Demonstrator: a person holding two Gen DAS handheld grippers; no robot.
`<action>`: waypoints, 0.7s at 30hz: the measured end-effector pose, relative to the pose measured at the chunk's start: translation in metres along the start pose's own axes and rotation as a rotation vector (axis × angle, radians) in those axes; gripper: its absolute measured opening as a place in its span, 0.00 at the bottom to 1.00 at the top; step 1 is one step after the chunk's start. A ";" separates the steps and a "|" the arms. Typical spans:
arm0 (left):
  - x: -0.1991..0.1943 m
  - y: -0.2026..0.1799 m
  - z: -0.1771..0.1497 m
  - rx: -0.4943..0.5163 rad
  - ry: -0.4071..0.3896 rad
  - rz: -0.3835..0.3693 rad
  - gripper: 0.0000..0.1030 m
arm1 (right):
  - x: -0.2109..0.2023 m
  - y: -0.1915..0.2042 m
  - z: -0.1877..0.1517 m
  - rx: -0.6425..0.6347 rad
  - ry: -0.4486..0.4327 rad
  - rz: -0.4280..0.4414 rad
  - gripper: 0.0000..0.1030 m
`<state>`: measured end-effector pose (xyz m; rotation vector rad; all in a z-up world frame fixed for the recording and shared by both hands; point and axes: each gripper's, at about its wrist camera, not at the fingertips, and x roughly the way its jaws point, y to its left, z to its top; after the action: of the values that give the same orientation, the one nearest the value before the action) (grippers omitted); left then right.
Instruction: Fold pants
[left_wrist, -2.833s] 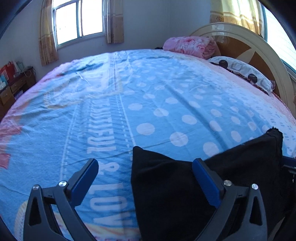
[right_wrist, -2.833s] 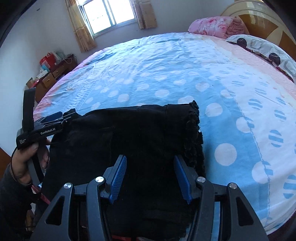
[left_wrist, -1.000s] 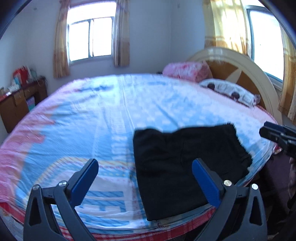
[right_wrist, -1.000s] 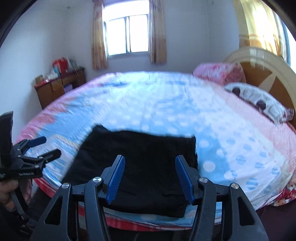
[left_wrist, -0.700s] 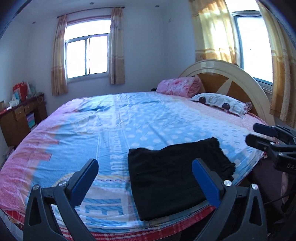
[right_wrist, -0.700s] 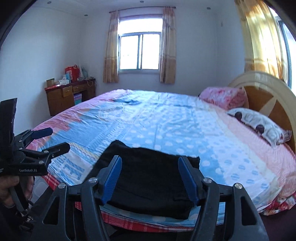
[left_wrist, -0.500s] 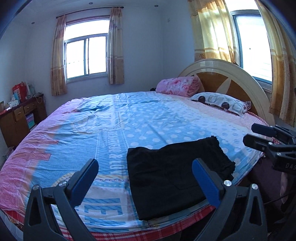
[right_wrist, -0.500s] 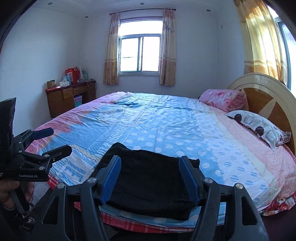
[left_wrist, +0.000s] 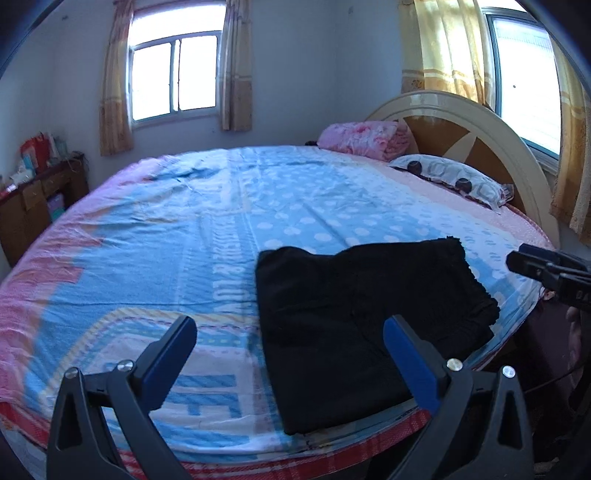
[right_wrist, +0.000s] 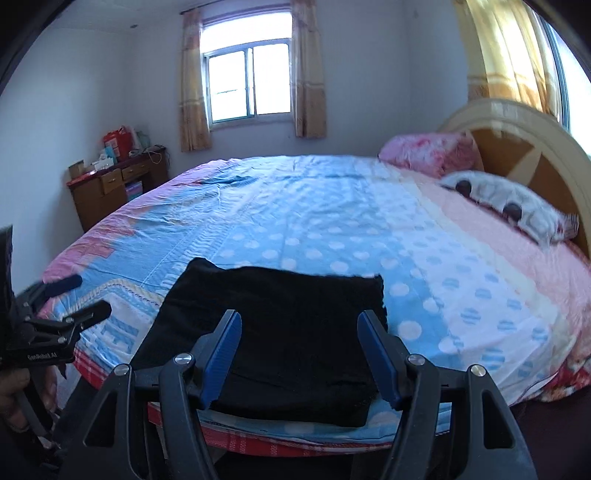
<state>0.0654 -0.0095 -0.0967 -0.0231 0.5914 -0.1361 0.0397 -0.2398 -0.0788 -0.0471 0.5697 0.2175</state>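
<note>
Left wrist: we hold both grippers, left (left_wrist: 290, 345) and right (right_wrist: 299, 341), spread and empty, off the pants (left_wrist: 369, 314), which look fully folded.

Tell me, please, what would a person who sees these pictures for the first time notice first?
The eye goes first to the black pants, folded into a flat rectangle at the near edge of the bed, dark against its blue polka-dot sheet. Next come the two open hand-held grippers, left hand-held gripper and right hand-held gripper, both clear of the cloth. At the far end, a pink quilt lies by the headboard.
</note>
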 end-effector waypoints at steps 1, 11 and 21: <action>0.012 0.003 -0.001 -0.008 0.015 -0.014 1.00 | 0.007 -0.003 -0.001 0.002 0.019 -0.012 0.65; 0.112 0.033 -0.006 -0.092 0.166 -0.113 1.00 | 0.099 -0.079 -0.022 0.234 0.231 -0.022 0.65; 0.131 0.015 -0.005 -0.066 0.202 -0.316 0.27 | 0.128 -0.077 -0.033 0.249 0.276 0.091 0.42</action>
<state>0.1720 -0.0125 -0.1749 -0.1692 0.7917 -0.4295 0.1438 -0.2944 -0.1770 0.1934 0.8713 0.2282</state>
